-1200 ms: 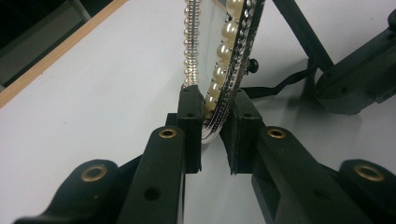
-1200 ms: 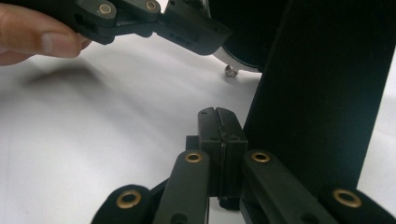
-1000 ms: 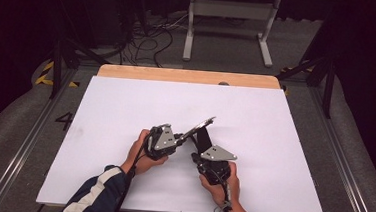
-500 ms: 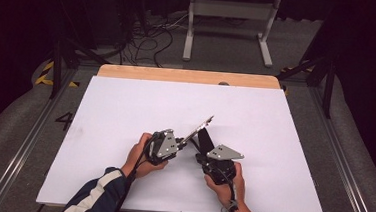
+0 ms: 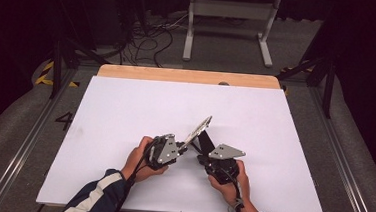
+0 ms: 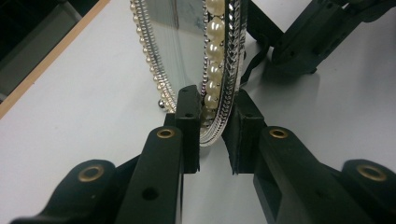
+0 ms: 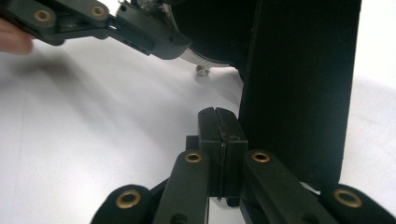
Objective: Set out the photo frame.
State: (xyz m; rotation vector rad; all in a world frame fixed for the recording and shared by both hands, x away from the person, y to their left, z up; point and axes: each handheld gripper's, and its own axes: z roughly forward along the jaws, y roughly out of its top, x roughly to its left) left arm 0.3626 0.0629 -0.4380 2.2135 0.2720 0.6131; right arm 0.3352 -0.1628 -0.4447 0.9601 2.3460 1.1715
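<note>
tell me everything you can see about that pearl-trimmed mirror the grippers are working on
The mirror has a rounded glass face ringed by a silver beaded frame with a row of pearls, and a black stand panel at its back. It sits tilted near the middle of the white table, its face angled up and away. The left gripper clamps its rim edge-on. The right gripper, jaws shut with nothing between them, sits beside the stand; contact is unclear.

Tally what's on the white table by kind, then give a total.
Grippers: 2, the left gripper and the right gripper
Pearl-rimmed picture frame: 1, with its black back stand
Hands: 2, left hand and right hand
Total: 5
</note>
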